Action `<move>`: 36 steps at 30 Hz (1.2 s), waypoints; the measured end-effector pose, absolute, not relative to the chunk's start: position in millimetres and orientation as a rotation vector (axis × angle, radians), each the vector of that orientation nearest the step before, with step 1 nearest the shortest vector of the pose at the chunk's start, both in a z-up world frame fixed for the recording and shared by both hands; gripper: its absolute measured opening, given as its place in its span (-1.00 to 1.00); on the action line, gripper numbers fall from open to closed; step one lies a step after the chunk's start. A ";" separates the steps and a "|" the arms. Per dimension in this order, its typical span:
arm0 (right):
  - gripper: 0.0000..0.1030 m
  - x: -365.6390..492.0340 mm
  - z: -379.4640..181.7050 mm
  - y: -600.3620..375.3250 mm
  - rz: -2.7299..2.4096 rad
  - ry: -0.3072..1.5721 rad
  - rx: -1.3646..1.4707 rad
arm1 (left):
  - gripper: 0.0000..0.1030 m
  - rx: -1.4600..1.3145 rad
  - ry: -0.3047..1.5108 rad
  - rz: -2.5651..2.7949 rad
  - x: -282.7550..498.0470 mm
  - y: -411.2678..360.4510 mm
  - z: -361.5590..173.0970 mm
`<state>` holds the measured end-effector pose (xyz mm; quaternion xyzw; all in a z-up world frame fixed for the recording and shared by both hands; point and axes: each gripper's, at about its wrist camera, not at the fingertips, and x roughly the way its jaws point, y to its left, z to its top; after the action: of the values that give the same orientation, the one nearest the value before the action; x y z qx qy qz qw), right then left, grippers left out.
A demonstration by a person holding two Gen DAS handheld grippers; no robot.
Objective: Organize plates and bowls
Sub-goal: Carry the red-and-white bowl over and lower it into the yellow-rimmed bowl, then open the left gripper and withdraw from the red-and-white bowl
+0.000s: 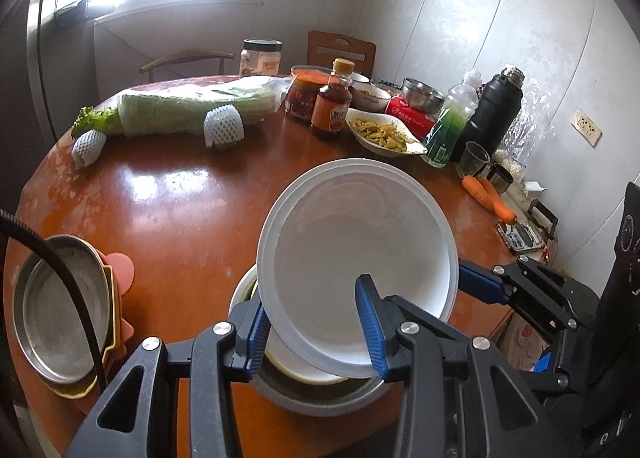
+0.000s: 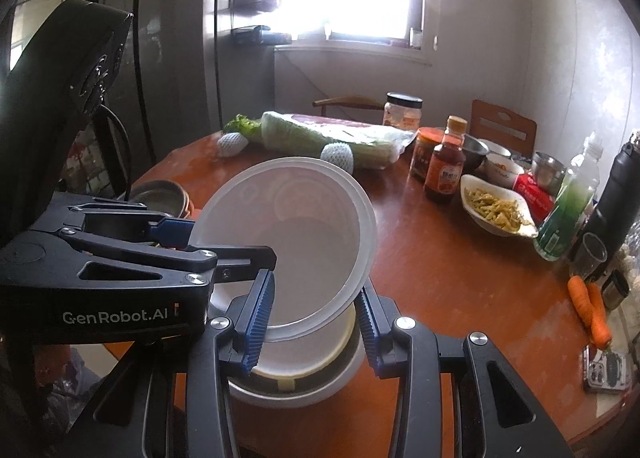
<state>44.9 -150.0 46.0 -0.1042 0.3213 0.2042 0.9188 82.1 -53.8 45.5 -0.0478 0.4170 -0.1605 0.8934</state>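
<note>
Hiding stacked bowls: tilted white plate, both grippers clamped.

White plate; reddish-brown glossy table; orange carrots; pale green cabbage; black flask; blue ribbed finger pads; possibly yellow-green food in white dish.

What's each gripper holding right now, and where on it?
Both hold the same white plate: left gripper clamps its near rim, right gripper clamps the rim on its own side. The plate hangs tilted over the stacked bowls.
</note>
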 end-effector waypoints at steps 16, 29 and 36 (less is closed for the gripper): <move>-0.19 43.6 14.8 -155.5 0.425 0.746 -0.208 | -0.20 -0.074 0.932 -0.330 81.0 -58.3 18.6; -0.19 50.3 -0.6 -158.1 0.419 0.786 -0.200 | -0.20 -0.073 0.946 -0.298 88.7 -54.4 8.3; -0.19 51.9 -2.1 -158.6 0.414 0.791 -0.196 | -0.20 -0.076 0.945 -0.301 89.1 -53.8 8.3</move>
<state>51.9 -158.6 -2.1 -0.0948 0.3821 0.1997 0.8973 89.1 -53.8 8.3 -0.0366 0.4533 -0.1441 0.8789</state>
